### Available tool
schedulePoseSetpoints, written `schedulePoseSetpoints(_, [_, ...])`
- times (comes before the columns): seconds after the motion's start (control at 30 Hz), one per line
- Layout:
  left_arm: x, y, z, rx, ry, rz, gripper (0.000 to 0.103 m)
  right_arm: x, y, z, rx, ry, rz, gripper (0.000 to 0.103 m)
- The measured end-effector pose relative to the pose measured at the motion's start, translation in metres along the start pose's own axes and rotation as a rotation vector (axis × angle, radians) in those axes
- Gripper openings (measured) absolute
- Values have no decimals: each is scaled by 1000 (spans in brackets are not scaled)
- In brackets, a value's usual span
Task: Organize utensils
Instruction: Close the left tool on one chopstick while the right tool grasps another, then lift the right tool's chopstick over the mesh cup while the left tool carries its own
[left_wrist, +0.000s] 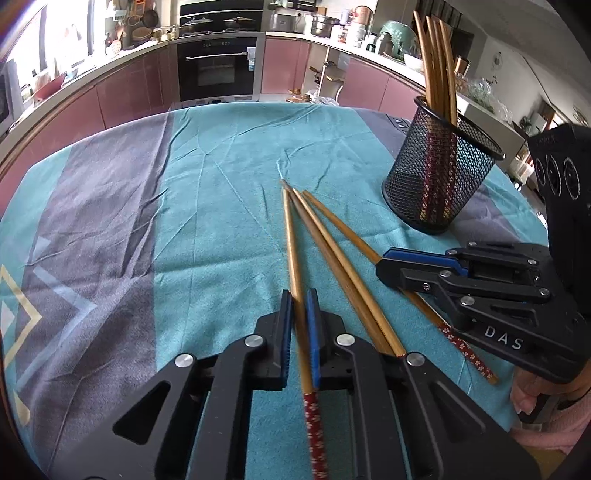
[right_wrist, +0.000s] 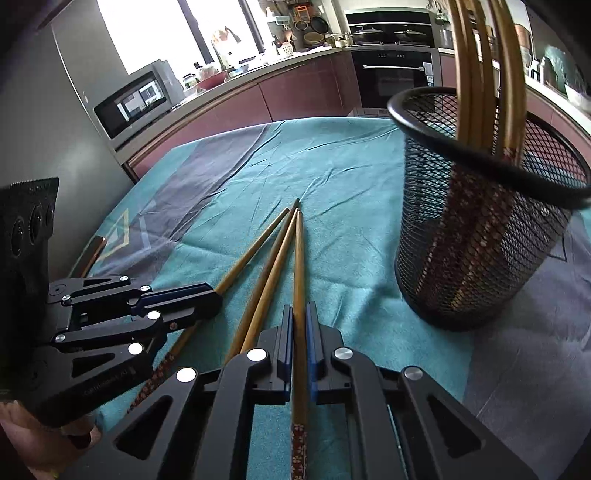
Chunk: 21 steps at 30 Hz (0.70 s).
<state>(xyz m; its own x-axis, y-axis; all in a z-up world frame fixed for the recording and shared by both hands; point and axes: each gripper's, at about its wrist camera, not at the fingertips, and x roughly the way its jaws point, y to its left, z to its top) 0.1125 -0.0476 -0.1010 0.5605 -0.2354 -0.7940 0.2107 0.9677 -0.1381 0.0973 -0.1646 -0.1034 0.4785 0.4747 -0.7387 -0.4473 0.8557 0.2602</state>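
Observation:
Several wooden chopsticks with red flowered ends lie fanned out on the teal tablecloth (left_wrist: 221, 206). My left gripper (left_wrist: 300, 295) is shut on the leftmost chopstick (left_wrist: 291, 240), which lies along the cloth. My right gripper (right_wrist: 300, 310) is shut on the rightmost chopstick (right_wrist: 298, 258); it shows in the left wrist view (left_wrist: 384, 264) at the right. Two loose chopsticks (left_wrist: 332, 254) lie between the held ones. A black mesh holder (left_wrist: 439, 173) stands upright at the right and holds several chopsticks (left_wrist: 437, 62). It also shows in the right wrist view (right_wrist: 476, 229).
The left gripper appears at the left of the right wrist view (right_wrist: 212, 301). A kitchen counter (left_wrist: 122, 59) with an oven (left_wrist: 218, 70) runs behind the table. A microwave (right_wrist: 133, 103) stands on a steel cabinet to the left.

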Motion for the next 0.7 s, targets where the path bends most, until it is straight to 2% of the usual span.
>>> schedulePoseSetpoints(0.7, [-43, -10, 4, 19, -104, -40, 8, -51, 2, 3, -8, -116, 73, 6])
